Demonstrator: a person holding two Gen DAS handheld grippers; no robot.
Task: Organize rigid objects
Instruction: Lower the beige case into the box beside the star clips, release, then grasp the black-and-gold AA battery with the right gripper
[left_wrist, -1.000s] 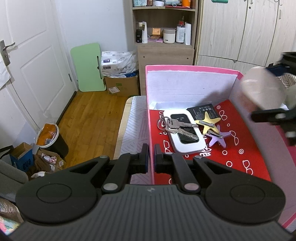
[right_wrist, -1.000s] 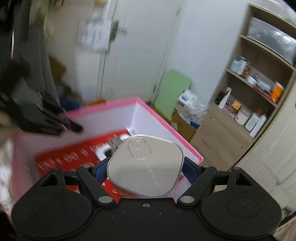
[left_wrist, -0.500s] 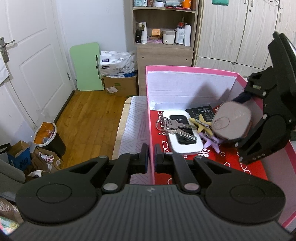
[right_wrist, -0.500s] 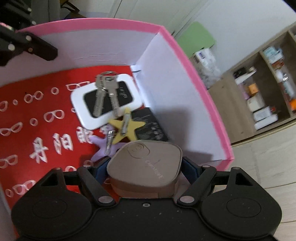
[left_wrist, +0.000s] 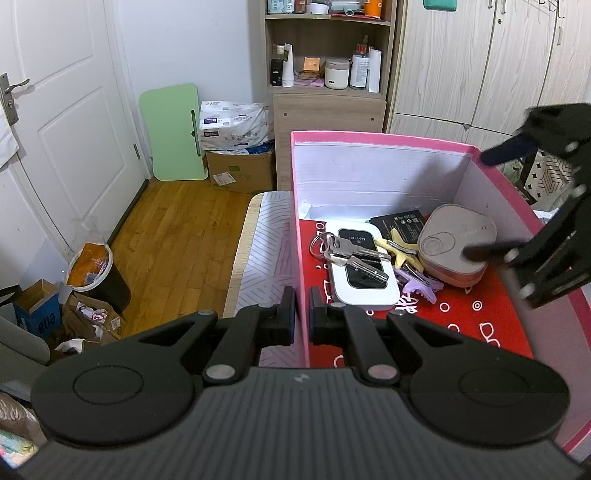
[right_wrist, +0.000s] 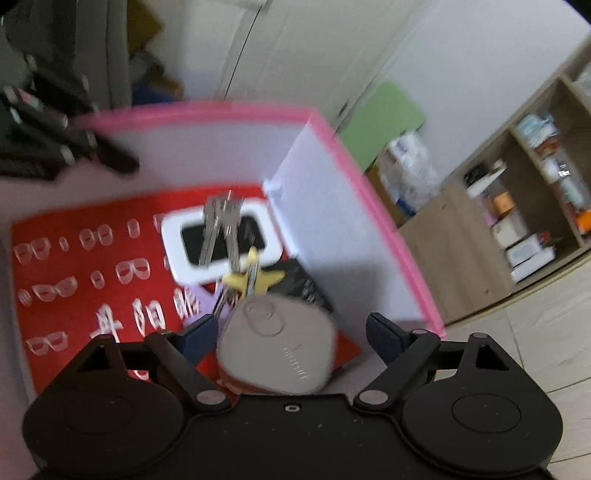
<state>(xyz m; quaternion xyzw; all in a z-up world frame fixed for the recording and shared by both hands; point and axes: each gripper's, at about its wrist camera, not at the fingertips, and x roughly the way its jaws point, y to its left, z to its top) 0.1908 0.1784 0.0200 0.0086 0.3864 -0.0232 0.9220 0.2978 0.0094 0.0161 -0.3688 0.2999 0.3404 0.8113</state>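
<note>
A pink box (left_wrist: 380, 142) with a red patterned floor holds a white Wi-Fi device (left_wrist: 360, 264), keys (left_wrist: 349, 254), a yellow star clip (left_wrist: 400, 249), a purple clip (left_wrist: 417, 284), a black card (left_wrist: 400, 221) and a rounded taupe case (left_wrist: 456, 243). My right gripper (right_wrist: 291, 332) is open above the box, its jaws wide apart around the case (right_wrist: 277, 343), which lies loose on the clips and card; it also shows in the left wrist view (left_wrist: 491, 206). My left gripper (left_wrist: 302, 319) is shut on the box's left wall (left_wrist: 300, 236).
The box stands on a striped cloth (left_wrist: 266, 254) at a table's edge. A wooden floor (left_wrist: 173, 236), a bin (left_wrist: 98, 273), cardboard boxes (left_wrist: 238, 171), a green board (left_wrist: 175, 133), a shelf unit (left_wrist: 328, 55) and wardrobe doors (left_wrist: 480, 62) lie beyond.
My right gripper carried the taupe case into the box, opened and let it go. The case now rests on the clips and card. My left gripper has not moved.
</note>
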